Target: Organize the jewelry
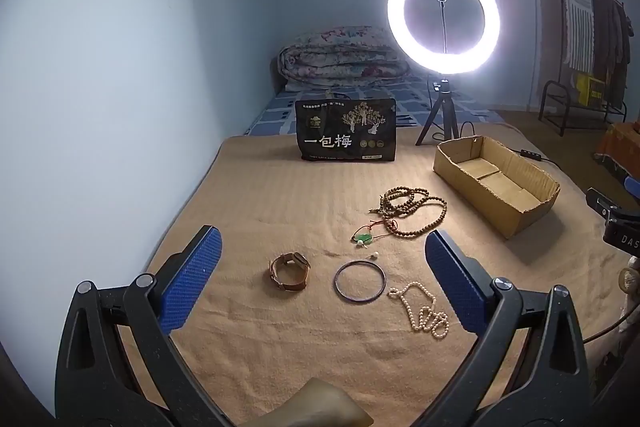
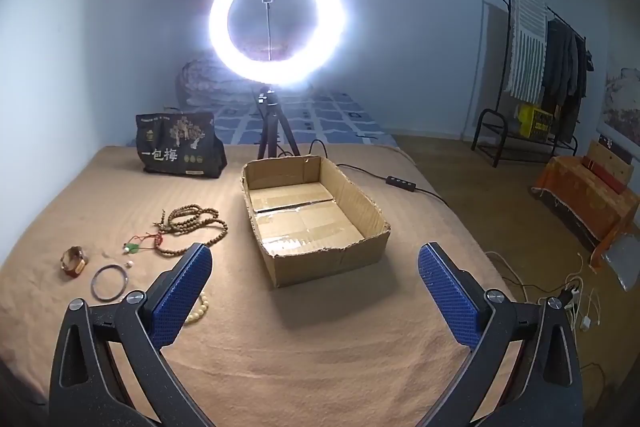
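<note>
Blanket [image 1: 280,347] had open room in front; cardboard box [image 2: 316,263] sat near its right edge. Left gripper [image 1: 322,267] hovered wide, empty, over watch [image 1: 289,271], bangle [image 1: 360,282], pearl necklace [image 1: 424,315], wooden beads [image 1: 412,207]. Right gripper [image 2: 315,281] spread wide, empty, facing the box. Black bag [image 1: 346,130] read "一包梅".

Tan blanket [image 1: 280,211], brown wooden beads [image 1: 412,207], cream pearls [image 1: 424,315].
</note>
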